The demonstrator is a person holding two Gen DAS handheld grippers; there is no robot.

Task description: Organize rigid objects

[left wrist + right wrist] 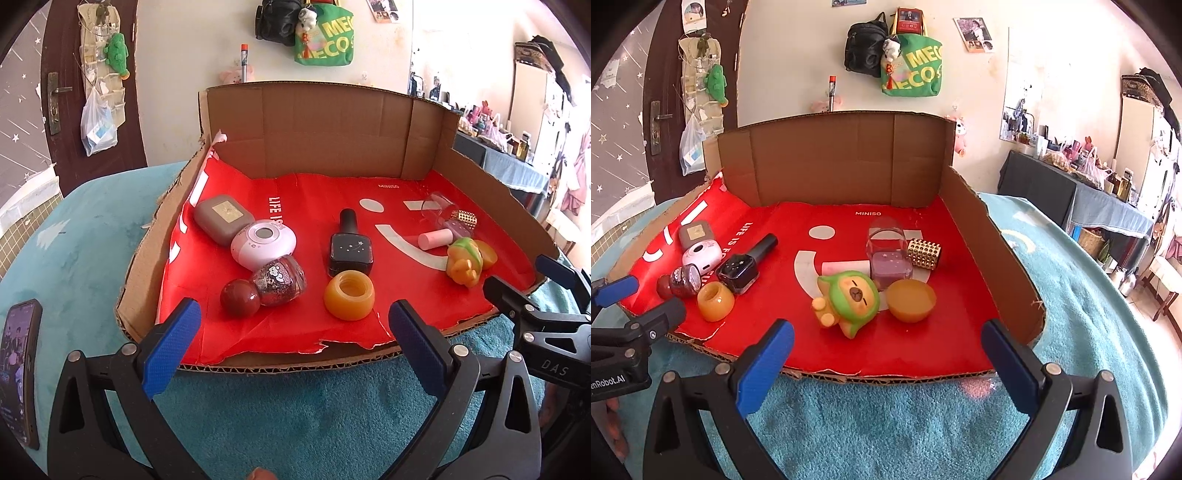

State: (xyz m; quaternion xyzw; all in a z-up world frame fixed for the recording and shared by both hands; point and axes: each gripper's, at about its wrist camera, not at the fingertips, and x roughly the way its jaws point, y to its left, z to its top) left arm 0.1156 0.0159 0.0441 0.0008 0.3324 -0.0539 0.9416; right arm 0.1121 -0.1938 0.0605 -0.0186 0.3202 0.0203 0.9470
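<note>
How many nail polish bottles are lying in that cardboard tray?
2 that I can be sure of. The black bottle lies near the middle of the tray. The glittery red-capped bottle lies left of it, against a white round gadget. Other small bottles at right are unclear.

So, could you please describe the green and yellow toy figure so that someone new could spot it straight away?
Start at the open cardboard tray lined with red paper. On its right half, near the front edge, lies the green and yellow toy figure, tipped on its side beside an orange half-sphere cap. It is the only item with a drawn face and little paws; its neighbours are plain bottles and caps.
</note>
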